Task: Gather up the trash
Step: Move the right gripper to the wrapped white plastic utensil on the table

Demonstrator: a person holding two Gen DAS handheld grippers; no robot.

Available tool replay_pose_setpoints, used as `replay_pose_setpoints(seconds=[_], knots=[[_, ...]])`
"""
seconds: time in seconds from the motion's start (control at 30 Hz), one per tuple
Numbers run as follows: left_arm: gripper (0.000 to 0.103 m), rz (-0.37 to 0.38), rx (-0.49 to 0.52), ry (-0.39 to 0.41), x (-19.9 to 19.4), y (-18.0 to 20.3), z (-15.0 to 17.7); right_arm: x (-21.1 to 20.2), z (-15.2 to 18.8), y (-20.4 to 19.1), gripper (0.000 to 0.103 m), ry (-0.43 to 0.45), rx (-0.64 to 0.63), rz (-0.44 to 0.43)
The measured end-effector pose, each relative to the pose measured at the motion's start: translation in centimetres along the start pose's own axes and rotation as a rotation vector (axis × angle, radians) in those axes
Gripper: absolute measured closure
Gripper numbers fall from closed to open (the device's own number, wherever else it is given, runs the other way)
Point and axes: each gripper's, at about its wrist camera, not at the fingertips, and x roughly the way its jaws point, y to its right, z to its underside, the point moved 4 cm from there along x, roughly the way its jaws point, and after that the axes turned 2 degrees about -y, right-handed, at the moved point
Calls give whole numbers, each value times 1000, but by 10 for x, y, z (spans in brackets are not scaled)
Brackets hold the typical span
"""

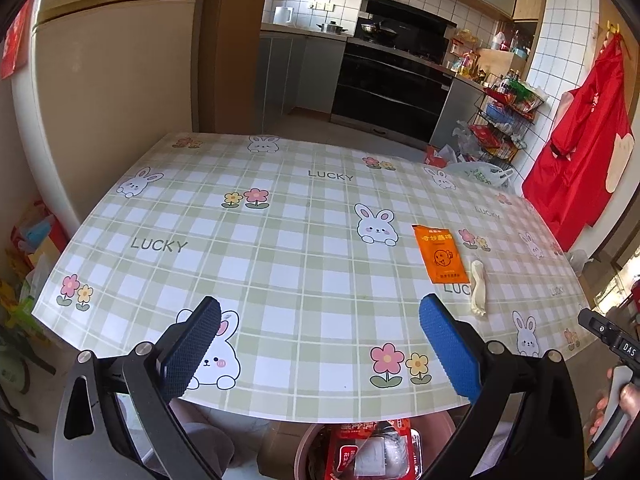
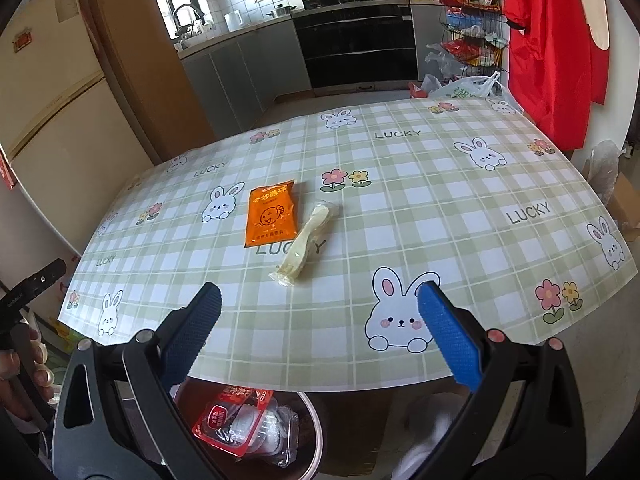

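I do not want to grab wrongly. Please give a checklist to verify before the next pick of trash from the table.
1. Right claw open, nothing in it: ok.
2. Left claw open, nothing in it: ok.
3. Orange packet lies flat, unobstructed: ok.
4. Wrapped plastic spoon apart from the packet: cannot tell, edges very close.
5. Bin below the table edge, open to receive: ok.
6. Bin has room left: cannot tell.
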Motion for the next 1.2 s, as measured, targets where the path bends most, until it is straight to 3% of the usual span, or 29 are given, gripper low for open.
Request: replay_pose_setpoints(seconds=[0.37, 0.47, 0.63, 0.7, 0.93, 1.0, 1.13, 1.2], knots=[[6, 25, 48, -7, 31, 13, -6, 44, -4, -2, 8, -54, -57, 41], [6, 22, 51, -2, 37, 14, -10, 60, -9, -3, 19, -68, -75, 37], [6, 20, 46, -1, 49, 14, -18, 87, -18, -2, 29, -97, -70, 20], [6, 25, 36, -9, 56, 14, -21, 99, -21, -2, 40, -117, -61, 15], [8, 35, 27, -22, 78, 20, -28, 143, -36, -6, 44, -163, 4, -40], [8, 39, 10, -31, 87, 23, -29, 157, -40, -13, 54, -174, 1, -30], [10, 79, -38, -54, 101, 31, -31, 180, -44, -17, 56, -199, 41, -4], [10, 78, -27, -59, 106, 37, -32, 188, -45, -17, 62, -211, 48, 11]])
